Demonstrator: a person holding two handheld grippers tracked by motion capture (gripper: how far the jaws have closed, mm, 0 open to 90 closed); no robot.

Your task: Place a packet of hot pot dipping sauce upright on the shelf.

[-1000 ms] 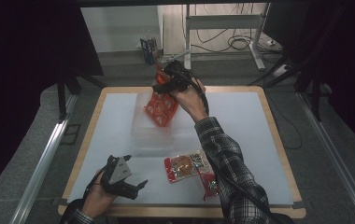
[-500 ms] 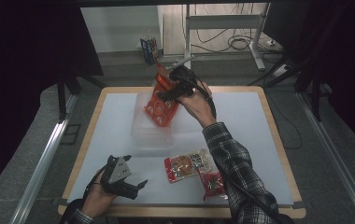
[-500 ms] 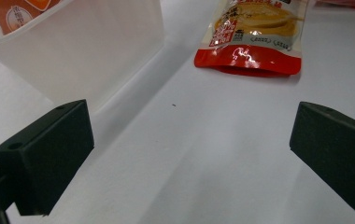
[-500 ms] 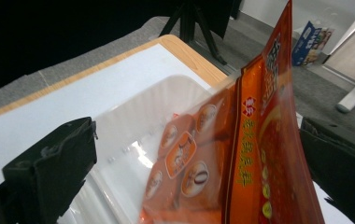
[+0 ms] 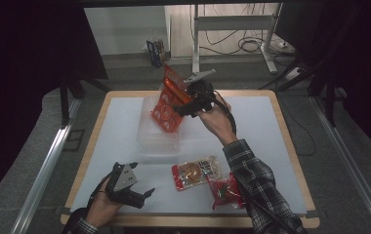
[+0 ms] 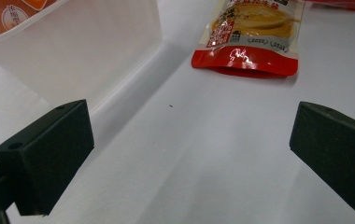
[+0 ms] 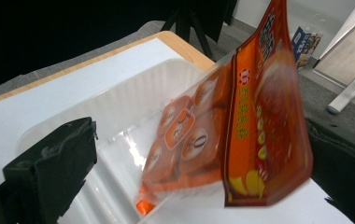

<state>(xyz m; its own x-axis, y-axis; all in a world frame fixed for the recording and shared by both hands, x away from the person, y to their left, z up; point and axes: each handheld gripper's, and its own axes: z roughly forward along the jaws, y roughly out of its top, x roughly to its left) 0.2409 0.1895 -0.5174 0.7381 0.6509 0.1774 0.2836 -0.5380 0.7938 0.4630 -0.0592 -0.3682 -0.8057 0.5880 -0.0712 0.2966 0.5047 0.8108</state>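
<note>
An orange snack bag (image 5: pixel 166 105) stands tilted with its lower end inside a clear plastic container (image 5: pixel 156 139) at the table's middle. My right gripper (image 5: pixel 186 105) is at the bag's right side. Its jaws have just been opening and now stand wide. In the right gripper view the bag (image 7: pixel 241 126) hangs blurred between them, leaning toward the right jaw, above the container (image 7: pixel 101 116); the right gripper (image 7: pixel 203 149) does not pinch it. My left gripper (image 5: pixel 143 179) rests open near the front left edge. In the left gripper view, the left gripper (image 6: pixel 189 140) has bare white table between its jaws.
A pouch with a pastry picture (image 5: pixel 195 171) lies flat in front of the container, also at the top of the left gripper view (image 6: pixel 255 32). A red packet (image 5: pixel 225 190) lies beside it under the right forearm. The container's wall (image 6: pixel 73 51) is close to the left jaw.
The right gripper has shifted a little right and down beside the orange bag, and its jaws have spread. The bag stays leaning in the container. The left gripper has not moved.
</note>
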